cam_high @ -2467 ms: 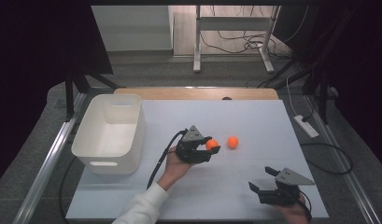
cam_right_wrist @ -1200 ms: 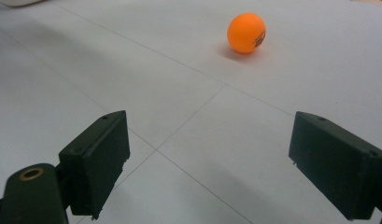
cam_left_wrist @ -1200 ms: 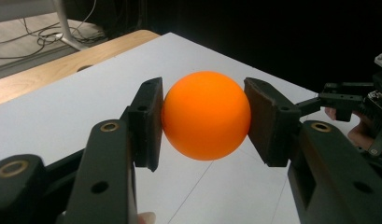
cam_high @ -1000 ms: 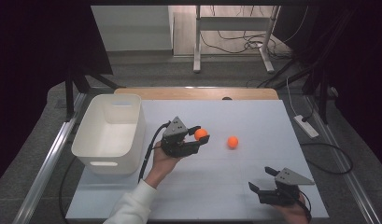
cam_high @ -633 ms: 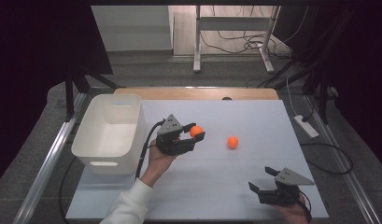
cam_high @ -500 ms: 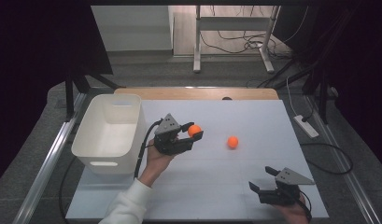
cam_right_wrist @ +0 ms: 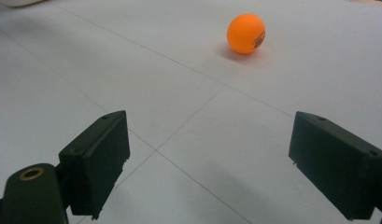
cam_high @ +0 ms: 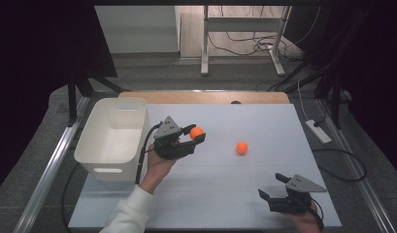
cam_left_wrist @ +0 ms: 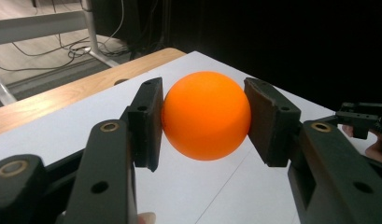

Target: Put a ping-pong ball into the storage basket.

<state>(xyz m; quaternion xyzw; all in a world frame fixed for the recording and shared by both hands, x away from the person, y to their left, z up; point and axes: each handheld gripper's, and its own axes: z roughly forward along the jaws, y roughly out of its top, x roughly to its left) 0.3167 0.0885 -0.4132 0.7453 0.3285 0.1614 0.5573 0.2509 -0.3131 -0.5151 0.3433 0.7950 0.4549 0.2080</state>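
Note:
My left gripper [cam_high: 196,135] is raised over the middle of the white table and is shut on an orange ball [cam_high: 196,132]. In the left gripper view the ball [cam_left_wrist: 206,121] sits squeezed between both pads [cam_left_wrist: 149,121]. A second orange ball [cam_high: 241,147] lies on the table to the right of it, apart from both grippers. My right gripper [cam_high: 272,188] rests near the table's front right edge, open, with nothing between its fingers. In the right gripper view that loose ball [cam_right_wrist: 245,33] lies well ahead of the spread jaws.
A white plastic bin [cam_high: 113,137] stands at the table's left side, just left of my left hand. A wooden strip [cam_high: 206,97] runs along the far edge. A power strip [cam_high: 318,131] lies off the right edge, with cables on the floor.
My left gripper has carried the held ball leftward, away from the loose ball and toward the bin. The right gripper has stayed put.

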